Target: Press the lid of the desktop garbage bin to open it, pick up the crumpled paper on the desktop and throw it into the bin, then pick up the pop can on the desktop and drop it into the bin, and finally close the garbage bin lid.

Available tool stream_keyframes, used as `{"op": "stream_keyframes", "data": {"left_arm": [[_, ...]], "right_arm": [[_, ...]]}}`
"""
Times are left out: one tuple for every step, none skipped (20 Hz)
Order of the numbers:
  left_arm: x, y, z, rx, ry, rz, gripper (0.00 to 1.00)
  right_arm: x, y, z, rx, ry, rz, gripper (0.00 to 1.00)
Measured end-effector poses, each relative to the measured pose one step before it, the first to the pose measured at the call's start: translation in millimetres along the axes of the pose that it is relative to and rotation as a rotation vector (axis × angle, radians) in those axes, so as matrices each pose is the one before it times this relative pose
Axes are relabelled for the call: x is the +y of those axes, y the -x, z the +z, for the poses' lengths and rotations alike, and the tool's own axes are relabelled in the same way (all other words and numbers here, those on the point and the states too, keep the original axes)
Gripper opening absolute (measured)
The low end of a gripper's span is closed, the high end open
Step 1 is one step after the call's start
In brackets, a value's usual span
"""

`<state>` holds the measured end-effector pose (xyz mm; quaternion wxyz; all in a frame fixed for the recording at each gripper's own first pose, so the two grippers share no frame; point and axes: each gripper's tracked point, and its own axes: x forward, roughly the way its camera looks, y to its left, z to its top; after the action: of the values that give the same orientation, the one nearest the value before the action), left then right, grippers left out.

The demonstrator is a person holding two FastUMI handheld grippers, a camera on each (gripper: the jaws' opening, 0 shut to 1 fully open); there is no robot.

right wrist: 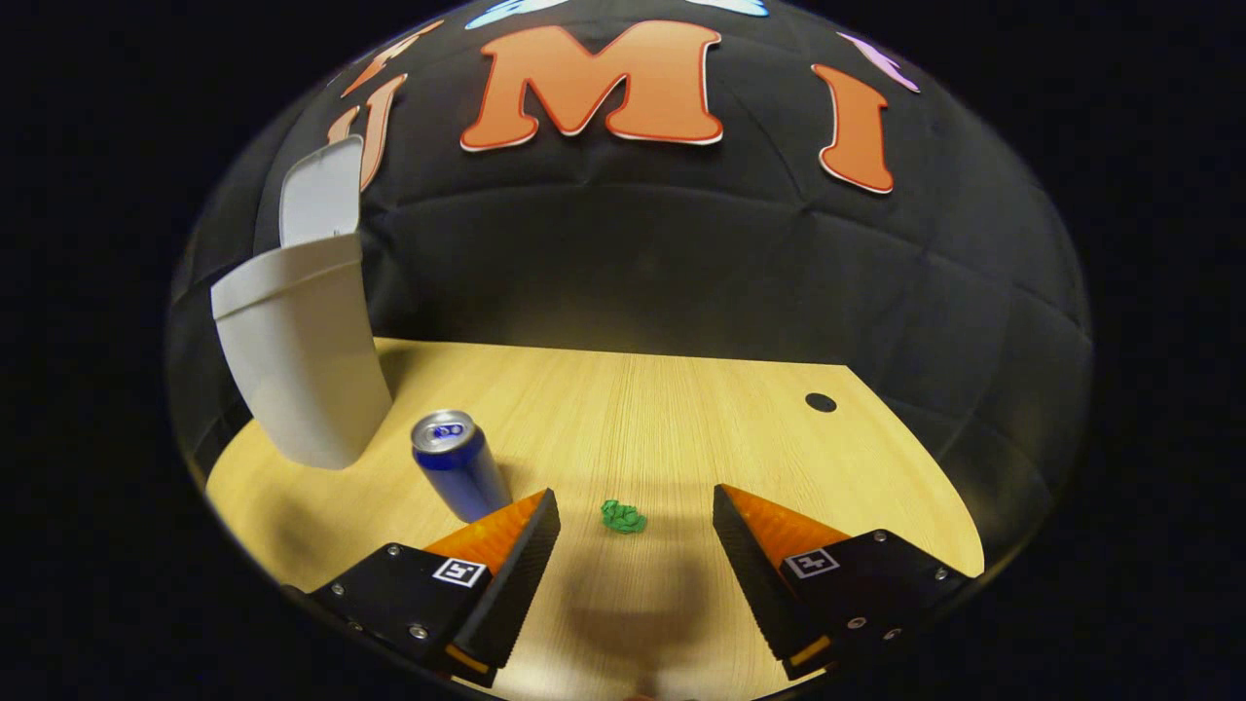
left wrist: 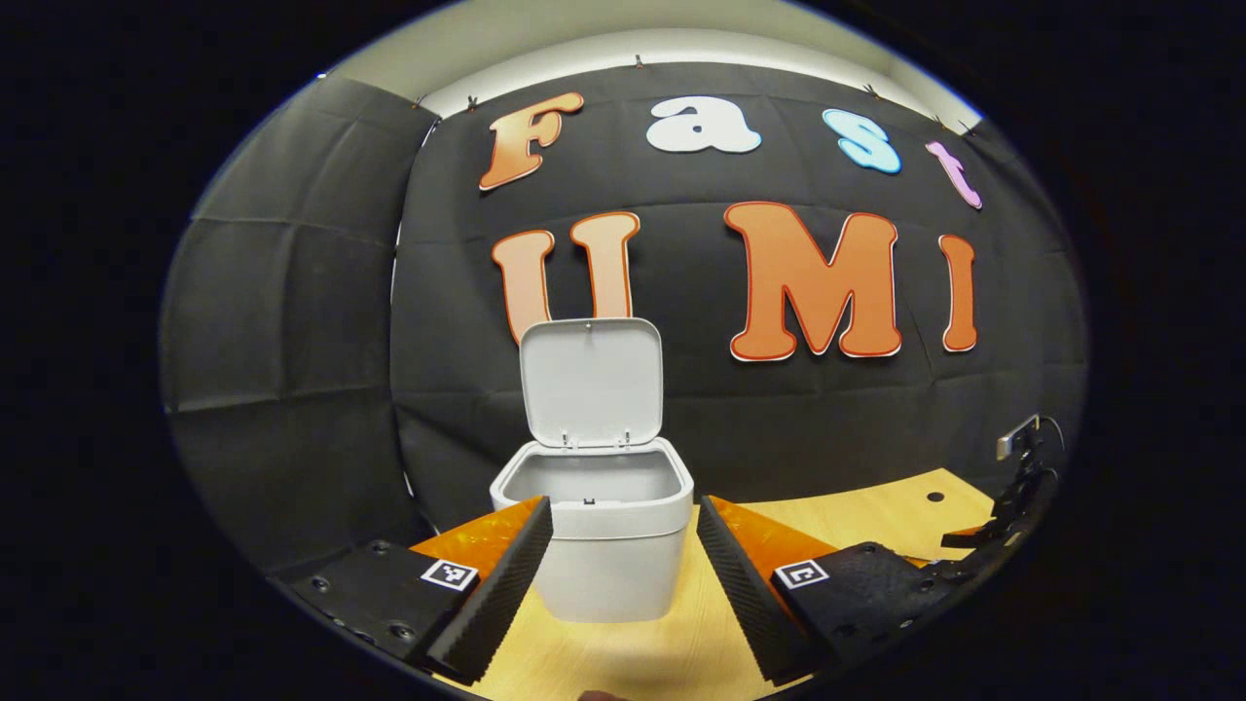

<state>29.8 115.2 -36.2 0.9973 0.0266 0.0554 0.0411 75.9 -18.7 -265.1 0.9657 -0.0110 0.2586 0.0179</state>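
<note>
Right gripper (right wrist: pixel 633 545): fingers spread wide, empty, hovering over the crumpled paper (right wrist: pixel 623 517) mid-desk.
Paper: light, soft, likely squashes; pinch across its middle.
Pop can (right wrist: pixel 458 477): upright beside bin (right wrist: pixel 302 370).
Left gripper (left wrist: pixel 623 574): wide apart, empty.

Both fisheye views are sharp at centre and bend strongly toward the rims. Overhead light brightens the pale wooden tabletop (right wrist: pixel 681 409), leaving a soft shadow below the crumpled green paper ball (right wrist: pixel 623 517).
</note>
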Motion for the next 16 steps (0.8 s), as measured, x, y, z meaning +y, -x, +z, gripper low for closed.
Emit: {"op": "stream_keyframes", "data": {"left_arm": [[-2.15,6.65,2.99,0.00036,0.00152,0.00812,0.96],[-3.24,6.84,0.86,0.00622,0.00645,-0.00503,0.94],[-2.53,7.54,0.19,0.01000,0.00946,0.00451,0.94],[-2.43,6.31,1.40,0.00714,0.00844,-0.00229,0.94],[-2.95,6.93,0.01,0.01423,-0.00566,0.00013,0.95],[-0.71,6.63,2.10,0.00048,-0.01054,0.00447,0.95],[-0.87,10.62,4.91,0.00184,-0.01979,0.00381,0.96],[0.97,9.02,4.71,-0.00029,-0.01690,0.01019,0.95],[0.21,9.18,5.54,-0.00063,-0.01896,0.01006,0.95],[-0.09,3.77,2.04,-0.00121,-0.00983,0.00543,0.95],[0.00,4.44,-1.57,0.00741,-0.01708,0.01201,0.95],[-0.27,3.05,-2.29,0.00694,-0.00212,0.00170,0.95],[-0.95,1.44,-2.87,0.01006,-0.00010,0.00284,0.96],[1.05,1.02,-2.88,0.00912,-0.00073,0.00355,0.96],[0.97,0.90,-2.21,0.01106,-0.00045,0.00498,0.96],[2.15,-0.42,-2.01,0.00248,0.00115,0.00499,0.96]], "right_arm": [[1.31,-9.54,-4.88,0.00852,0.01054,0.00254,0.95],[-0.82,-8.78,-4.17,0.00889,0.00486,-0.00341,0.95],[0.17,-7.57,-3.40,0.01622,-0.00034,-0.00259,0.95],[0.21,-7.72,-4.80,0.01387,-0.00568,-0.00087,0.95],[-0.86,-5.21,-3.65,0.01238,-0.00611,-0.00176,0.95],[-1.31,-4.72,-2.49,0.00534,-0.00312,-0.00392,0.95],[-0.04,-9.26,-5.63,0.01431,0.00539,-0.00001,0.95],[1.38,-7.95,-9.47,0.02600,0.01086,-0.00010,0.95],[-1.17,-7.35,-8.00,0.02328,0.00826,-0.00344,0.94],[1.65,-4.71,-6.00,0.01829,0.00158,0.00331,0.93],[1.61,-5.59,-6.45,0.01793,0.00281,-0.00026,0.91],[3.99,-6.57,-9.40,0.02996,0.00290,0.00993,0.78],[4.20,-2.51,-5.19,0.01413,-0.00402,0.01347,0.59],[3.20,-0.65,2.01,-0.01321,0.00190,0.00202,0.55],[-0.69,-2.14,0.19,-0.00440,0.01080,-0.00495,0.39],[0.65,2.17,2.07,-0.00489,0.00330,0.00109,0.34]]}}
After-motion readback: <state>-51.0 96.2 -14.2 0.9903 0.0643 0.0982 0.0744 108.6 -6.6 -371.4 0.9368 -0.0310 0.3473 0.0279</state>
